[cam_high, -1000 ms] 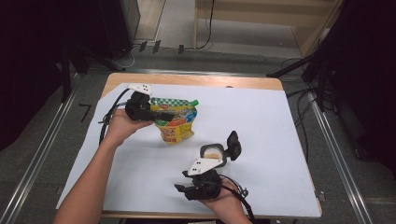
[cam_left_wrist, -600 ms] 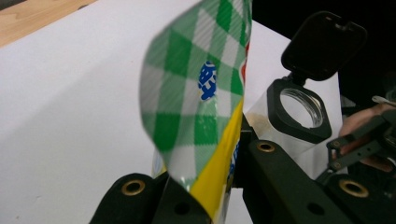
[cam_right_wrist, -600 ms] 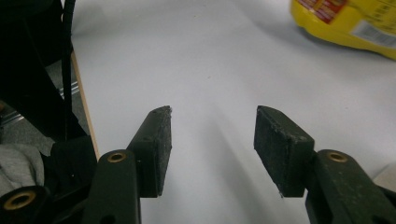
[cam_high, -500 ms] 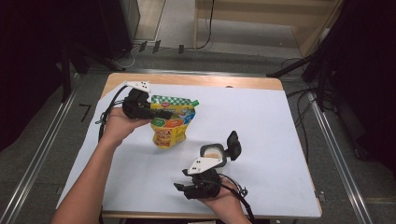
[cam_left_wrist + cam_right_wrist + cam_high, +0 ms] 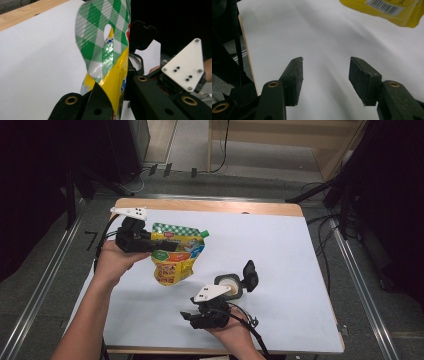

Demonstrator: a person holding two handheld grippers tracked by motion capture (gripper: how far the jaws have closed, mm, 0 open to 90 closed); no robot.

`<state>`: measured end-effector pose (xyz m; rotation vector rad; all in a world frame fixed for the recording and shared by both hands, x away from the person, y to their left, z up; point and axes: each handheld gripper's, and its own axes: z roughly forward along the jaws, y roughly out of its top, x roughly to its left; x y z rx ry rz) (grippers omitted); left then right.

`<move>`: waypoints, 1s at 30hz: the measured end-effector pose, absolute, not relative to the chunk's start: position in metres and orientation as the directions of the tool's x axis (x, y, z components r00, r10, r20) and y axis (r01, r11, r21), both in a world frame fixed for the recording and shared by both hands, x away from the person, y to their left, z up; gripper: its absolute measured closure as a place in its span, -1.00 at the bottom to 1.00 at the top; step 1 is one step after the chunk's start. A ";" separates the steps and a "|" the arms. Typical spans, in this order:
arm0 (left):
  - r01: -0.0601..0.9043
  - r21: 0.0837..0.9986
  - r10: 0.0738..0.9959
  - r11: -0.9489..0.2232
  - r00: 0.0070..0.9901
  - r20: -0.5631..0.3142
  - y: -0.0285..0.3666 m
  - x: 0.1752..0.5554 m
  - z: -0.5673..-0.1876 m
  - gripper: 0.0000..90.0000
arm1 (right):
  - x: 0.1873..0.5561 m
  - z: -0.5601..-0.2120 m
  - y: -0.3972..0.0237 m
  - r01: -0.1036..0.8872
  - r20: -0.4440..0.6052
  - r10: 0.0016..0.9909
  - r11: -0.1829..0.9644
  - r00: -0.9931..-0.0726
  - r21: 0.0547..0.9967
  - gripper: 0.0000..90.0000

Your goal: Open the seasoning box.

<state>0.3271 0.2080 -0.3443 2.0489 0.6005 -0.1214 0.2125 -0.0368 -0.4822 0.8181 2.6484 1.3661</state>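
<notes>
A yellow pouch [image 5: 176,260] with a green-checked top hangs above the white table sheet [image 5: 280,250]. My left gripper [image 5: 152,244] is shut on its top edge from the left. In the left gripper view the pouch [image 5: 105,47] rises from between the black jaws of that gripper [image 5: 113,100]. A small jar [image 5: 230,284] with its black lid [image 5: 250,275] flipped open stands right of the pouch. My right gripper [image 5: 187,316] lies low near the front edge, pointing left. Its jaws [image 5: 325,80] are open over bare sheet, with the pouch's bottom corner [image 5: 387,11] farther off.
The wooden table edge [image 5: 210,206] runs along the far side. Metal rails [image 5: 45,280] flank the table, and cables lie on the floor behind. Cables trail from both grippers. The right gripper's grey plate [image 5: 185,67] and the jar lid [image 5: 141,35] show behind the pouch.
My left gripper has lifted the pouch off the sheet and drawn it a little left; the pouch now hangs down from its top. The right gripper has stayed in place.
</notes>
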 end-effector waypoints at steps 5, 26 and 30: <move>0.470 0.771 0.359 -0.429 0.872 -0.332 0.206 0.321 -0.341 1.00 | 0.217 -0.486 -0.029 0.430 0.187 0.485 0.459 -0.855 0.777 0.03; 0.464 0.778 0.328 -0.424 0.879 -0.346 0.213 0.286 -0.321 1.00 | 0.228 -0.504 -0.011 0.471 0.160 0.612 0.389 -0.775 0.792 0.48; 0.461 0.781 0.314 -0.421 0.882 -0.351 0.213 0.279 -0.318 1.00 | 0.228 -0.502 -0.012 0.475 0.168 0.630 0.356 -0.758 0.805 0.53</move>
